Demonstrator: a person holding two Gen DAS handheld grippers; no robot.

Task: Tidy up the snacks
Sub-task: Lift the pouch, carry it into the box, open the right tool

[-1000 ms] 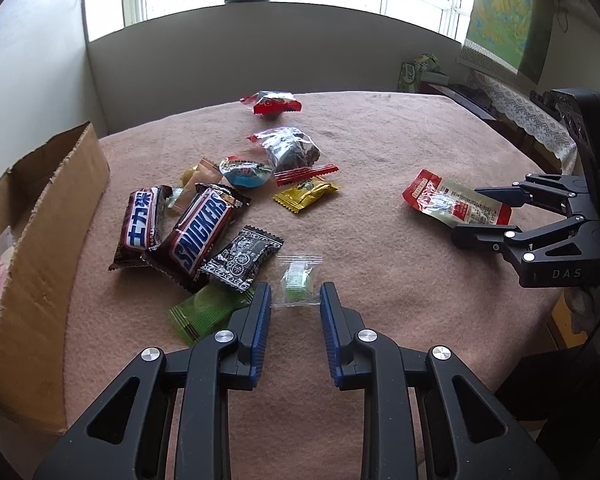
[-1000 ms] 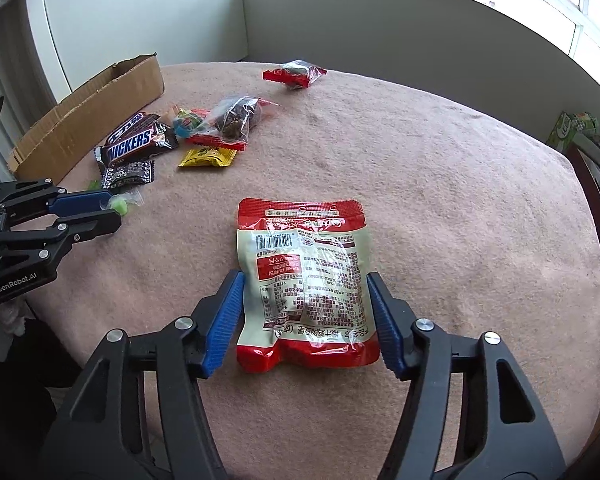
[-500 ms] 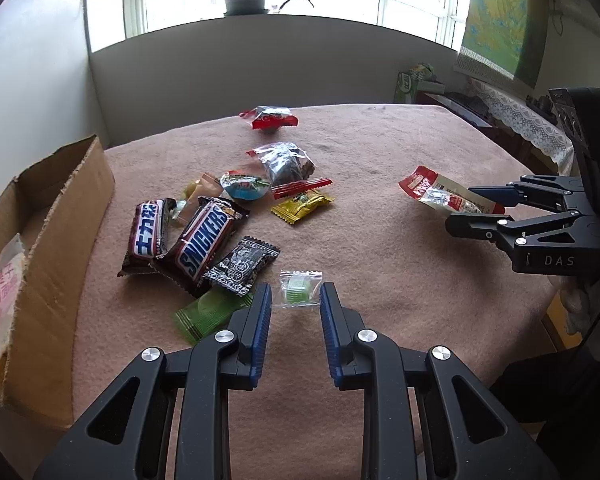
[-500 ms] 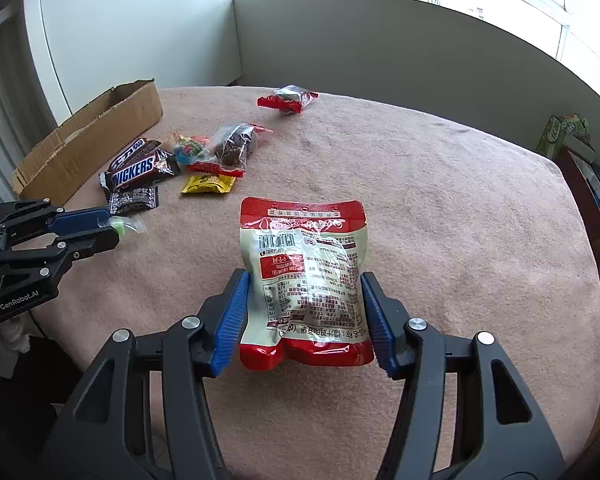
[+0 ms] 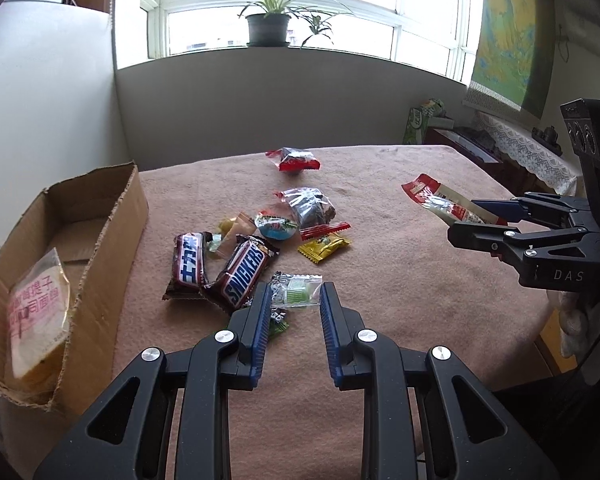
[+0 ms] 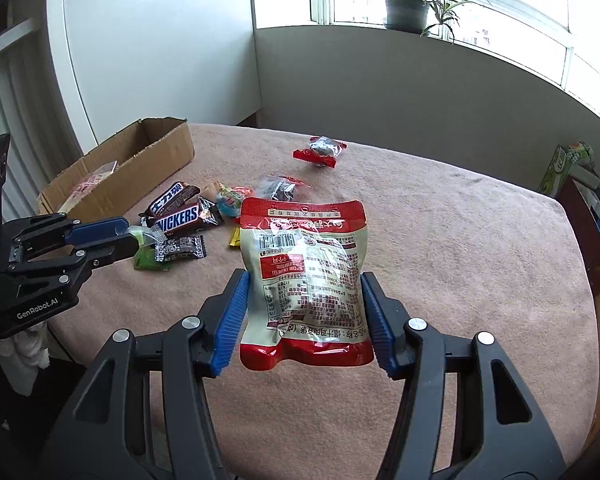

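Observation:
My right gripper [image 6: 305, 304] is shut on a red and white snack pouch [image 6: 305, 272] and holds it lifted above the pink table cloth [image 6: 440, 240]; the pouch also shows in the left wrist view [image 5: 444, 202]. My left gripper [image 5: 294, 300] is shut on a small clear packet with a green candy [image 5: 296, 289], raised off the cloth; it shows in the right wrist view [image 6: 142, 236] too. Several snacks lie in a pile: a Snickers bar [image 5: 246, 270], a second chocolate bar [image 5: 188, 262], a yellow packet [image 5: 324, 246]. An open cardboard box [image 5: 116, 216] stands at the left.
A bread packet [image 5: 38, 312] lies inside the box. A red packet [image 5: 296, 160] lies alone at the far side of the table. A black packet [image 6: 180, 249] and a green one [image 6: 148, 260] lie at the pile's near edge. A wall and windowsill run behind the table.
Both grippers have risen. The right one closed on the pouch and lifted it off the cloth. The left one lifted the green candy packet.

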